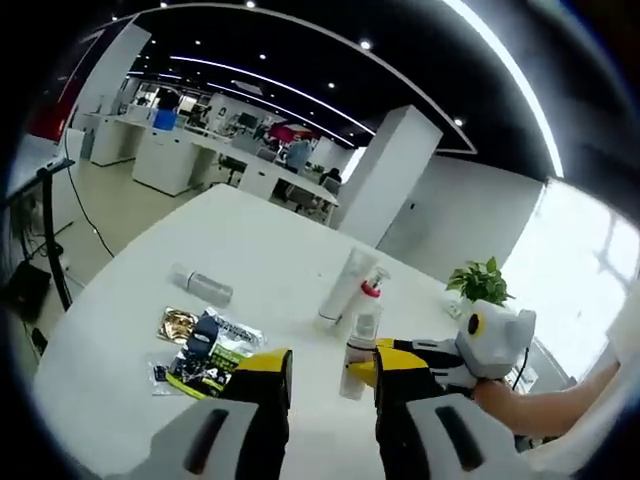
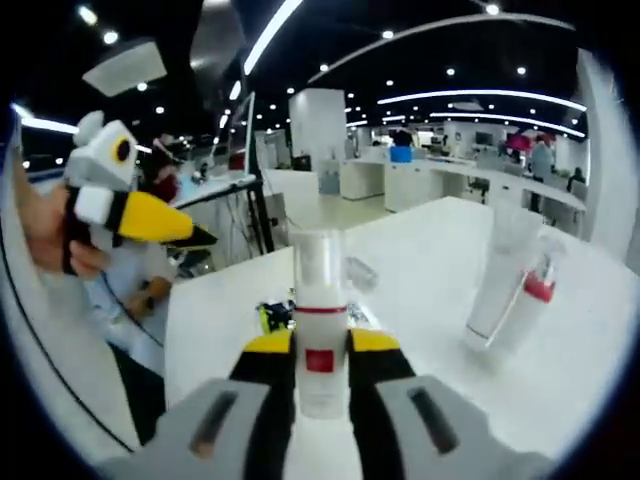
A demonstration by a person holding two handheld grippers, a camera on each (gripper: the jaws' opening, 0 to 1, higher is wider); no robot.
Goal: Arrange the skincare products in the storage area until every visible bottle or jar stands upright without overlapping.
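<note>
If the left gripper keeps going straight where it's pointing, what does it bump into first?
Probably the bottle that the right gripper holds, just beyond the left gripper and slightly toward its right finger. Past it stands the white tube. Depth is hard to judge in this view.

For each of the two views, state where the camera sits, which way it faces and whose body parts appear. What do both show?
Left gripper view: rides the left gripper, facing across the white table; the right gripper and a hand enter from the right.
Right gripper view: rides the right gripper, clamped on a clear bottle; the left gripper and hand upper left.
Shared: bottle, white tube.
</note>
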